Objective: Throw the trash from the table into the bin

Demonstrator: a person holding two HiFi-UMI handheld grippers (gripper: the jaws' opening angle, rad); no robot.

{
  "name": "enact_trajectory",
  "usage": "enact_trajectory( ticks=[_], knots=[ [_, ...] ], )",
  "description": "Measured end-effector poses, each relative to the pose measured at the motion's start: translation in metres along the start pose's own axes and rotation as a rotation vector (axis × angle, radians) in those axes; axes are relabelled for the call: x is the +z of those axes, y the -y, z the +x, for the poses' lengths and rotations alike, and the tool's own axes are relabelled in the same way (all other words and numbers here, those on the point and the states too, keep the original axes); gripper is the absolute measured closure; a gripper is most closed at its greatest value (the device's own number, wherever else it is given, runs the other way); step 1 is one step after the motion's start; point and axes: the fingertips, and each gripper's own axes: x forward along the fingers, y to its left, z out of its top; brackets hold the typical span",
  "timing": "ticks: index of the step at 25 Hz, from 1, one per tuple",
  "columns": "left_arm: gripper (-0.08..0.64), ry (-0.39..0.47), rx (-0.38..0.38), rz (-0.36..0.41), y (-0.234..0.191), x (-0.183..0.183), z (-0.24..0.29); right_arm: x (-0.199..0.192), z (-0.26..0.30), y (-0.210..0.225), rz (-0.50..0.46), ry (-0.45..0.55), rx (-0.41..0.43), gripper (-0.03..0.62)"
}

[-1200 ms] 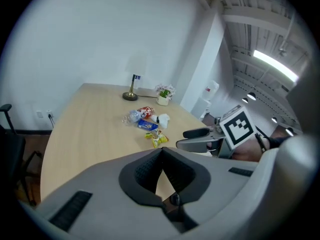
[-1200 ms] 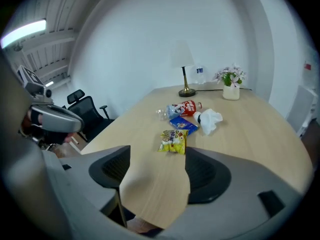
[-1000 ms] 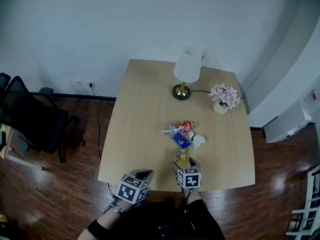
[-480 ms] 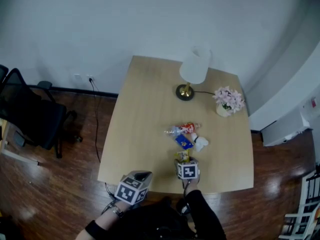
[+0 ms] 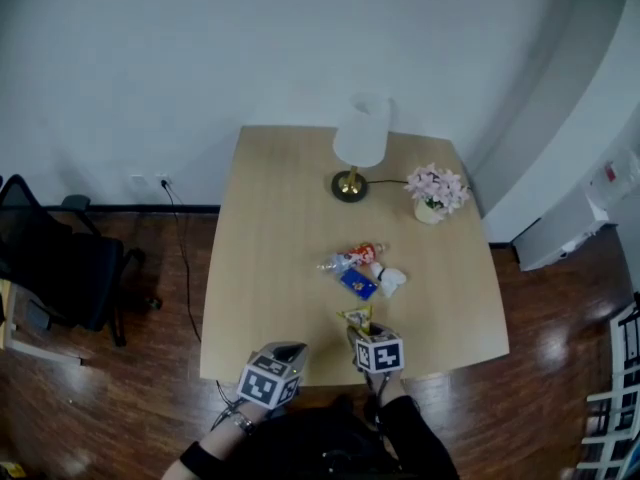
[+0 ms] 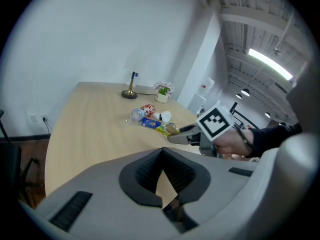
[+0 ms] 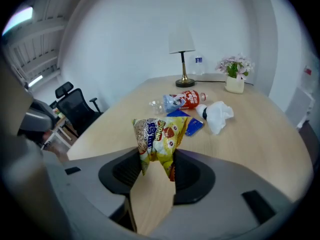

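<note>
Now right tongs (image 7: 156, 157) closing on part-hidden snack bag (image 7: 158, 133)

The pale wood-grain table (image 5: 270, 228) has a smooth, matt top, while the dark brown wooden floor (image 5: 100, 398) is polished and throws back soft highlights. The yellow printed snack bag (image 7: 157, 136) is thin, crinkled plastic film with a slight gloss. The clear crushed bottle (image 7: 180, 100) is shiny plastic under a glossy red label, and the flat blue packet (image 7: 194, 125) looks slick. The crumpled white tissue (image 7: 219, 115) is soft, matt paper. The round gold lamp base (image 7: 185, 82) is bright polished metal; its white lampshade (image 7: 181, 39) is matt. The black office chair (image 5: 60, 268) looks dull and cloth-covered.
</note>
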Motion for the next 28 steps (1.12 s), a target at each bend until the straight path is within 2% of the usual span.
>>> enact_trajectory(
  ticks=[3, 6, 16, 19, 24, 28],
  knots=[
    [0.555, -0.031, -0.034, 0.061, 0.009, 0.0, 0.008, -0.003, -0.044, -0.032, 0.046, 0.024, 0.095, 0.411],
    [0.555, -0.06, -0.088, 0.102, 0.022, -0.002, 0.018, -0.013, -0.08, -0.052, 0.073, 0.05, 0.123, 0.416],
    [0.554, -0.14, -0.212, 0.269, 0.065, -0.014, 0.043, -0.053, -0.117, -0.044, 0.223, 0.108, 0.036, 0.417],
    [0.554, -0.164, -0.277, 0.324, 0.088, -0.02, 0.047, -0.071, -0.129, -0.034, 0.289, 0.129, 0.0, 0.417],
    [0.554, -0.231, -0.382, 0.448, 0.137, -0.039, 0.061, -0.12, -0.154, -0.007, 0.44, 0.166, -0.078, 0.417],
    [0.554, -0.298, -0.462, 0.559, 0.181, -0.061, 0.08, -0.176, -0.173, 0.012, 0.579, 0.183, -0.149, 0.417]
  ],
)
